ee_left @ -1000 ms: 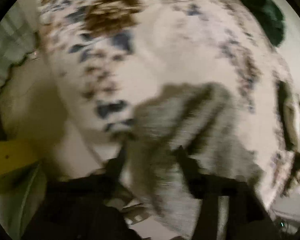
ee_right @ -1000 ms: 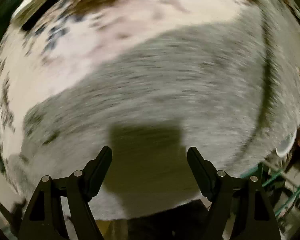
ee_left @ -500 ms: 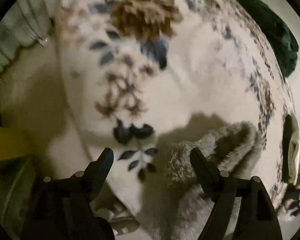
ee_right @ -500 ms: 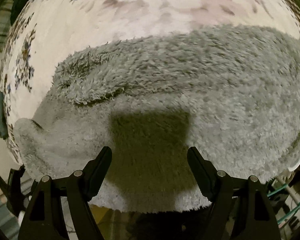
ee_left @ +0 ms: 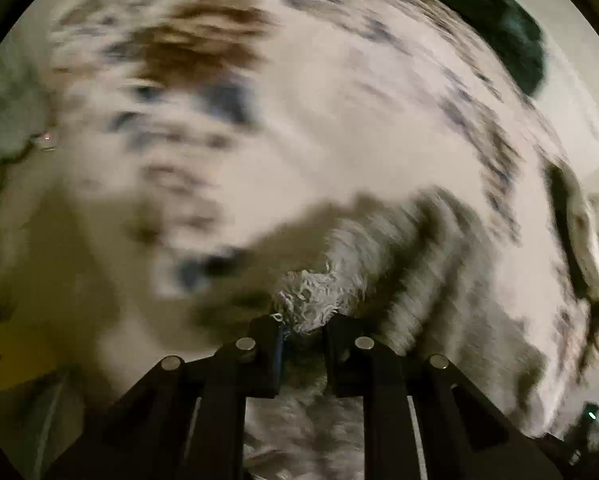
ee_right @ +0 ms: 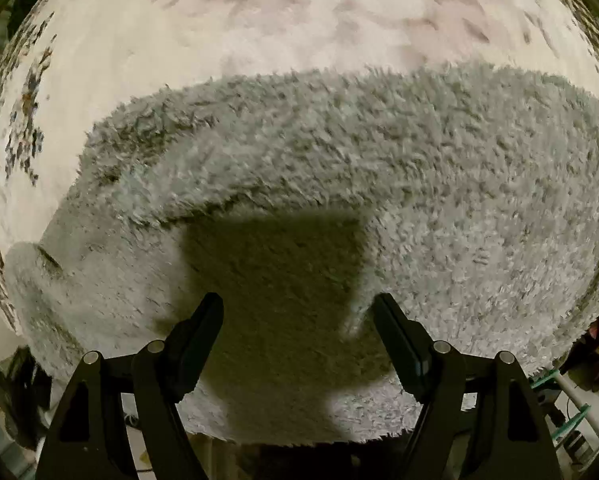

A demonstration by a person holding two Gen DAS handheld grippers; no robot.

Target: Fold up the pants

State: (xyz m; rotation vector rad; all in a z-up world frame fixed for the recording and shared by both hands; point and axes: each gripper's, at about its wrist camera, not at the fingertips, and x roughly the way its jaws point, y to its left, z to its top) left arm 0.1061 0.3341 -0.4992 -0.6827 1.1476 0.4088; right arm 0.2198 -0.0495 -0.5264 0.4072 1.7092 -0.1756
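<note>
The grey fleece pants (ee_right: 339, 168) lie spread on a cream floral bedcover (ee_right: 179, 40). In the right wrist view my right gripper (ee_right: 299, 316) hangs just above the pants with its jaws wide open and nothing between them; its shadow falls on the fleece. In the left wrist view my left gripper (ee_left: 302, 326) has its jaws closing on a tuft at the end of the grey pants (ee_left: 315, 300), and the pads pinch the fleece. The rest of that view is motion-blurred.
A dark green cloth (ee_left: 511, 36) lies at the far right of the bedcover (ee_left: 339, 120). A yellow object (ee_left: 7, 356) sits at the lower left beside the bed. A green-and-white rack (ee_right: 571, 412) shows at the lower right beyond the bed edge.
My left gripper went from wide open beside the pants' end to pinched on the fleece. My right gripper stayed open and came lower over the pants, which now look larger.
</note>
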